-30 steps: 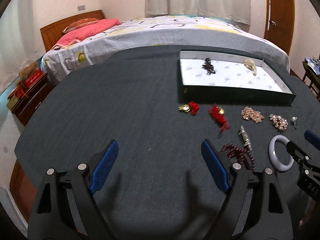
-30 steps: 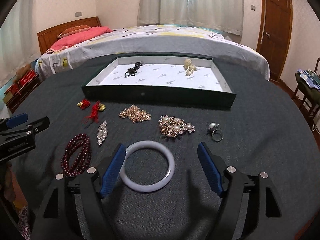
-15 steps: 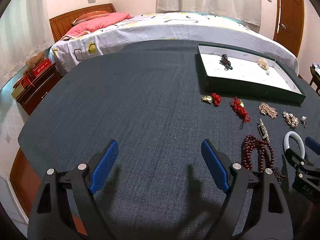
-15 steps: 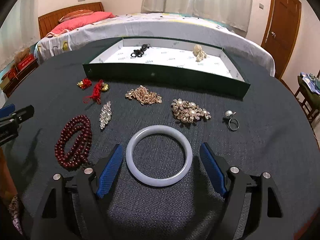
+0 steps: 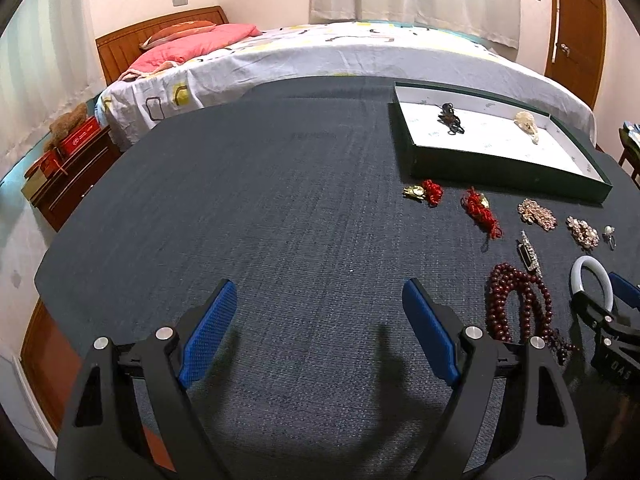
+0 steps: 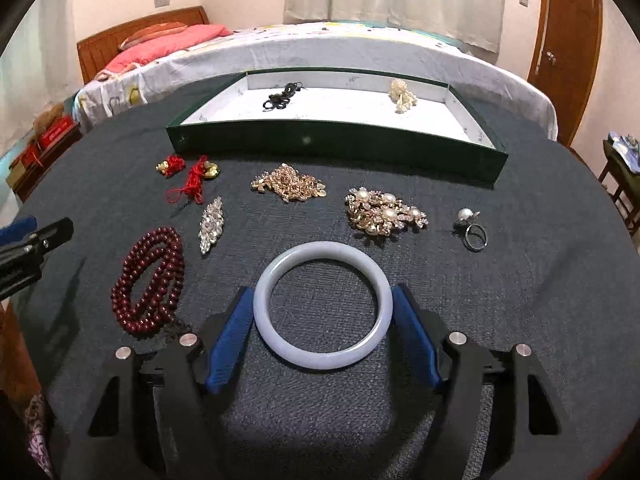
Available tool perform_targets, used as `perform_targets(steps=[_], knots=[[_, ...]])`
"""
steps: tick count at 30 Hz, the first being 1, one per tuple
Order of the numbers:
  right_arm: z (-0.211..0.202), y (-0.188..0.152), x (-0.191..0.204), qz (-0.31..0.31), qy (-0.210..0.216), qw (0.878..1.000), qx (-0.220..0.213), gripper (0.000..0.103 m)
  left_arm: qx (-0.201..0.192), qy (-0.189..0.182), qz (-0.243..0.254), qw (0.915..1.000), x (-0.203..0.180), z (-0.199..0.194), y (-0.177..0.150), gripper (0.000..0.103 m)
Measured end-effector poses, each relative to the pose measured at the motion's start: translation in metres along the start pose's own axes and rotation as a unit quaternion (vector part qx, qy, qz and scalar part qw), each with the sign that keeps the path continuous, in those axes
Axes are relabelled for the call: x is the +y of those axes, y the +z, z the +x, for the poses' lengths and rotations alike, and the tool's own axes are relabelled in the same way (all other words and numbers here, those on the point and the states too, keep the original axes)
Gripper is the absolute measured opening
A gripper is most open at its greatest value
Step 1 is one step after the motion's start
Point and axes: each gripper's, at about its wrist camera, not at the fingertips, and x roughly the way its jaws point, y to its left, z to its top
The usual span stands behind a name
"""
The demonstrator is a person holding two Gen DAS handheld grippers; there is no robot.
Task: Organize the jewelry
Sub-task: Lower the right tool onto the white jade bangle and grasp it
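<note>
The right gripper (image 6: 323,312) sits low on the dark table (image 6: 520,300) with the pale bangle (image 6: 323,306) lying flat between its two blue pads; its jaws have just been closing, and the pads now stand right at the bangle's outer rim on both sides, though whether they press it cannot be told. From the bangle, a coil of dark red beads (image 6: 150,280) lies at nine o'clock, just beside the left pad, and a small silver brooch (image 6: 211,224) at ten o'clock. A heap of gold chain (image 6: 290,182) lies at eleven o'clock, a gold and pearl brooch (image 6: 384,216) at one o'clock, and a pearl ring (image 6: 472,228) at two o'clock, all apart from the bangle. Two red tassel charms (image 6: 188,174) lie farther out at ten o'clock. Past them all, at twelve o'clock, the green tray (image 6: 336,142) stands across the way with its white floor holding a black piece (image 6: 282,96) and a cream piece (image 6: 402,94). The left gripper (image 5: 316,334) hovers wide open over bare cloth with nothing between its pads, its tip showing at nine o'clock in the right view, well clear of the bangle. A bed (image 6: 320,52) lies behind the table and a wooden door (image 6: 568,40) stands at the far right
</note>
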Motion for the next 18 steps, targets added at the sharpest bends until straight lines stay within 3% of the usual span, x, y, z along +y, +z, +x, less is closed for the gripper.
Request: perform_targets(steps=[10, 18], knots=[[-0.013, -0.001, -0.018, 0.008, -0.009, 1.0, -0.014, 0.068, 0.007, -0.027, 0.025, 0.9993, -0.027, -0.004, -0.003, 0.083], [-0.026, -0.007, -0.05, 0.026, -0.026, 0.999, -0.022, 0.068, 0.009, -0.073, 0.054, 0.9958, -0.066, -0.012, -0.003, 0.083]])
